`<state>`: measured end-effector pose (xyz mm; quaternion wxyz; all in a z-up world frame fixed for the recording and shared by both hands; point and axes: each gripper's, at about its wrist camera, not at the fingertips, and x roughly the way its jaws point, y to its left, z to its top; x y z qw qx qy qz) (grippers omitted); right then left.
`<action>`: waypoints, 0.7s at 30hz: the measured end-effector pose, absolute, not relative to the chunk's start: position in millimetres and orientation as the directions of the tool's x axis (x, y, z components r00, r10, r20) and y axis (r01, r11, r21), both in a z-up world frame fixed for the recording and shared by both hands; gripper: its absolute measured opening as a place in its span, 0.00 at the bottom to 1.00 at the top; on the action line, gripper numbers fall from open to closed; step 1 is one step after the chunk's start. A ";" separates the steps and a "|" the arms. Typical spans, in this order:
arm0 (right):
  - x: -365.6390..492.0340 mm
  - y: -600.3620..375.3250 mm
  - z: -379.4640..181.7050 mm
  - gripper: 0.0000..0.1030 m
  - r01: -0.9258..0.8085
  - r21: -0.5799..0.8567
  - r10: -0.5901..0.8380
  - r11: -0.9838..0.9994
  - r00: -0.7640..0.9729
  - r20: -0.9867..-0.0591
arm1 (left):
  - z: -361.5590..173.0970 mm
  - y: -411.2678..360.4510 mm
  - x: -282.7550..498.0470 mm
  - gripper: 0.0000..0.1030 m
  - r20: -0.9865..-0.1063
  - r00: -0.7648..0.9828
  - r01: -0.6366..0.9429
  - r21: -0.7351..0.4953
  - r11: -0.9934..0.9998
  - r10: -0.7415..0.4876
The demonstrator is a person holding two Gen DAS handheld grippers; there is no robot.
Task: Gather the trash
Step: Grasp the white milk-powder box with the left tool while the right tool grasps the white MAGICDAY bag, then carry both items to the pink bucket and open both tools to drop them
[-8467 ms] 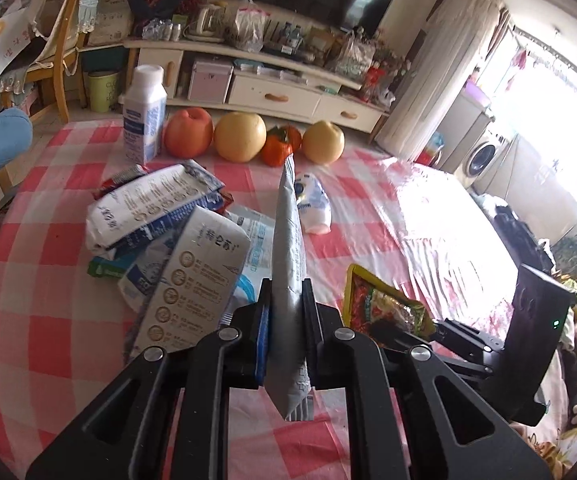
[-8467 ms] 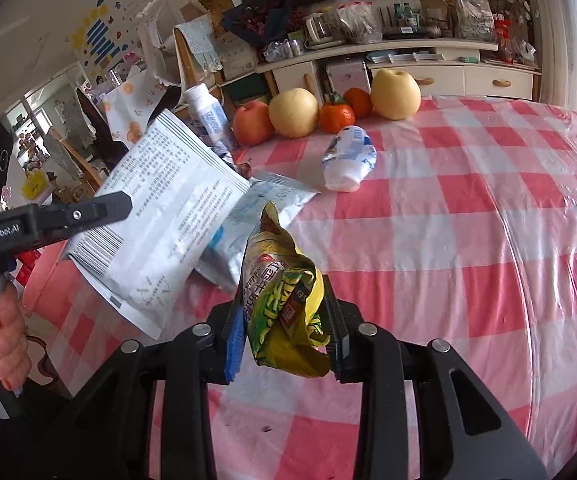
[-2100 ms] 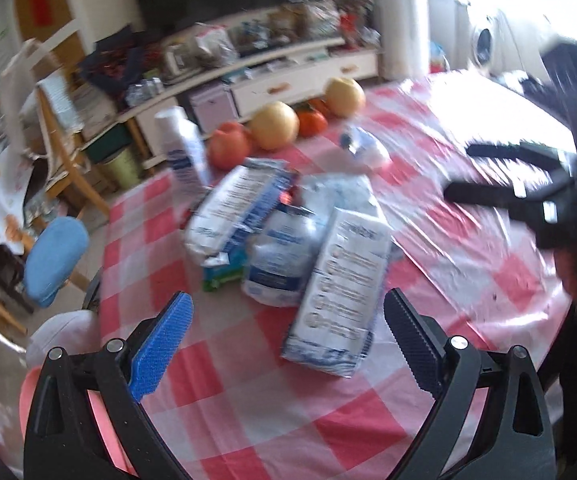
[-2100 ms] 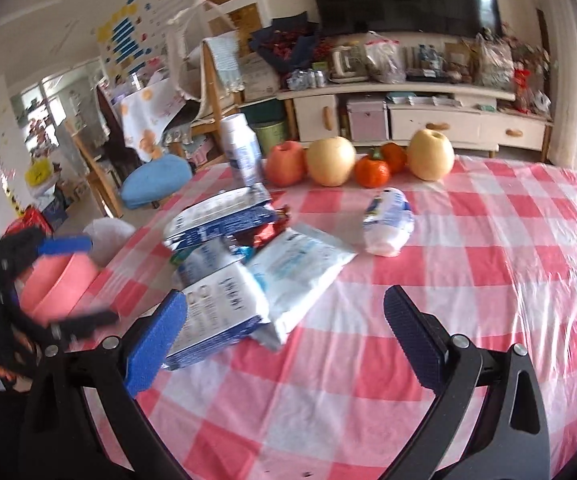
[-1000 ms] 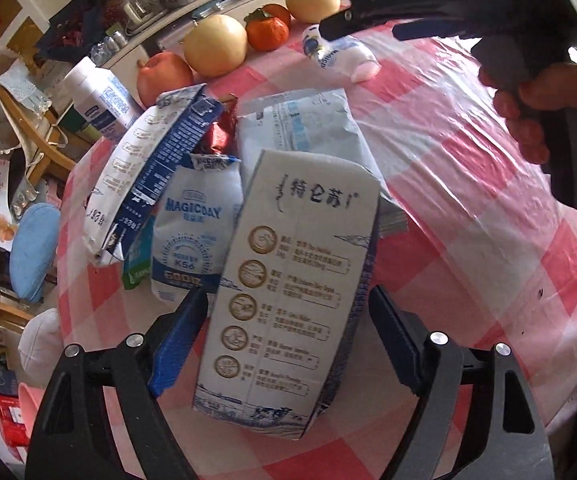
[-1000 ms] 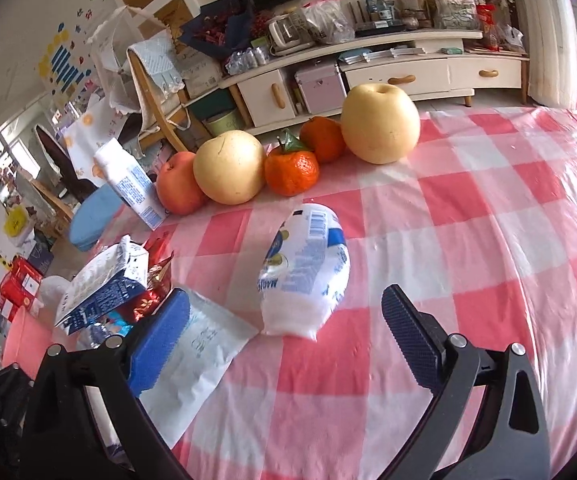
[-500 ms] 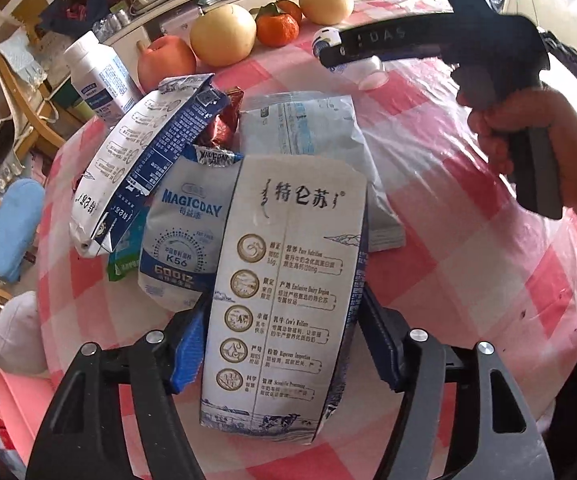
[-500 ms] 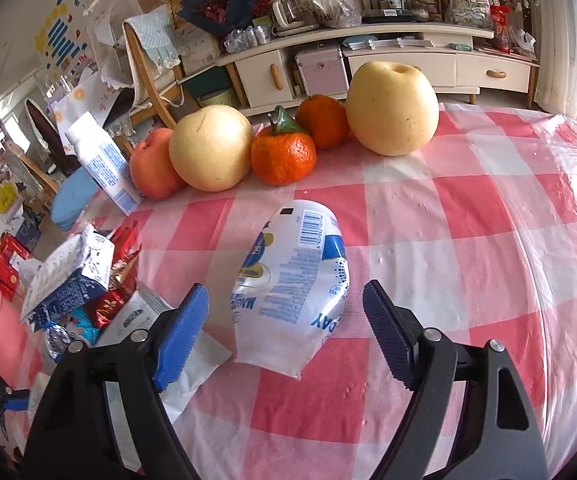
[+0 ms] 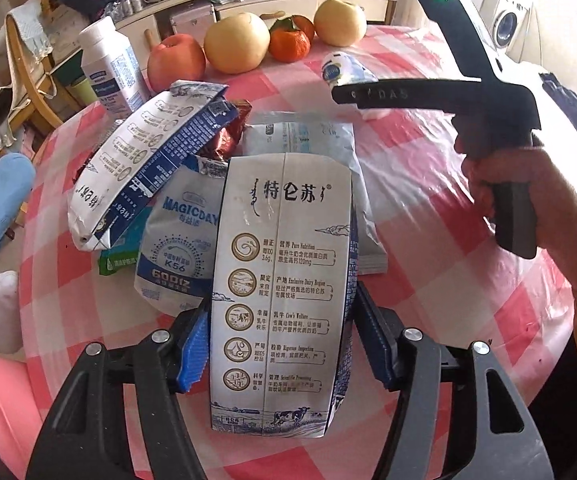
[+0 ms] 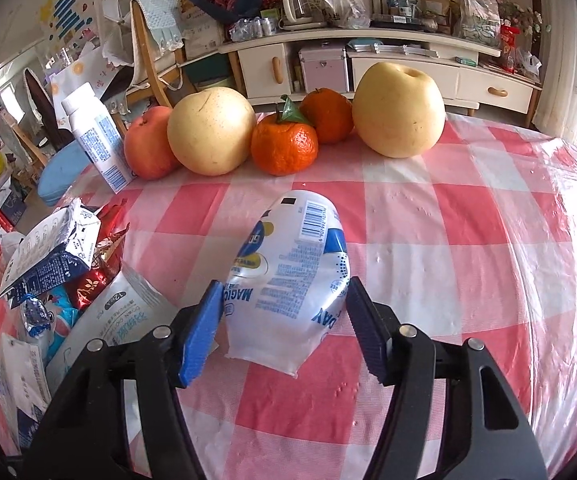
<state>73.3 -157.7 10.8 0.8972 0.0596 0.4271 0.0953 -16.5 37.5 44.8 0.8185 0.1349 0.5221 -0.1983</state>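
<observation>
Left hand-held gripper (image 9: pixel 280 344): pinched a flattened white-and-blue milk carton (image 9: pixel 280 276) by its sides, low over the red-and-white checked worktop (image 9: pixel 428 280).
Behind that carton: a blue-white MAGICDAY pouch (image 9: pixel 180 240), a second crushed blue-white carton (image 9: pixel 144 164), a red foil wrapper (image 9: pixel 228 136) and a pale flat bag (image 9: pixel 308 136), all overlapping.
Right hand-held gripper (image 10: pixel 284 328): spread, its blue pads flanking a crumpled white-and-blue plastic pouch (image 10: pixel 288 280); contact unclear.
That pouch: lying on the worktop, barcode up.
Beyond: two oranges (image 10: pixel 284 148), two yellow pears (image 10: pixel 398 110), a red apple (image 10: pixel 148 148), a white bottle (image 10: pixel 96 136).
</observation>
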 end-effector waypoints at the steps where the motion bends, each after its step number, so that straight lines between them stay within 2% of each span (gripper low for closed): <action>1: 72.7 -157.7 11.1 0.61 -0.123 0.189 0.224 0.974 0.617 -0.755 | 46.5 38.9 -16.8 0.63 -0.906 0.379 0.464 0.009 0.886 -0.189; 21: 32.3 -147.7 49.7 0.61 -0.195 0.222 0.294 0.955 0.696 -0.655 | 78.4 84.0 -29.6 0.63 -0.838 0.464 0.396 -0.094 0.913 -0.287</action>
